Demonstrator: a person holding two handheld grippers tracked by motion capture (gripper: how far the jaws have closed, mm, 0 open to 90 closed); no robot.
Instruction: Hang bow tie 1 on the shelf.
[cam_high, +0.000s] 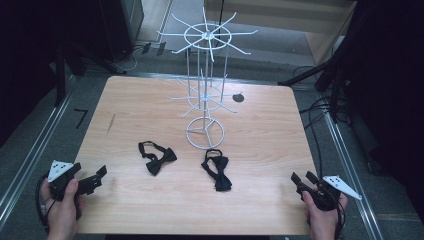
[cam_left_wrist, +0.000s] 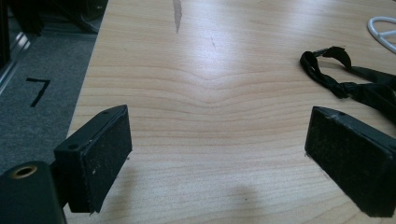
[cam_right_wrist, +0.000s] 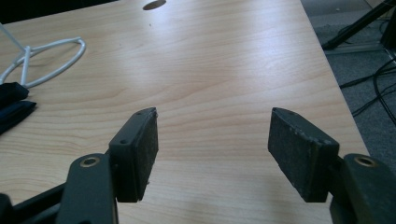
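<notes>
Fingers (cam_left_wrist: 98, 158) of both grippers spread, empty. Risk: slack bow ties (cam_high: 159, 157) slip or snag; wire rack (cam_high: 205, 75) tips if bumped.

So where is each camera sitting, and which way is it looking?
High view: sits above the near edge, looks forward and down on the table, white wire rack and two bow ties; both hands and each hand-held gripper show.
Left gripper view: rides the left hand-held gripper, looks along its open jaws toward the left bow tie.
Right gripper view: rides the right hand-held gripper, looks along its open jaws across bare wood.
Shared: both gripper views catch the rack's ring base.
</notes>
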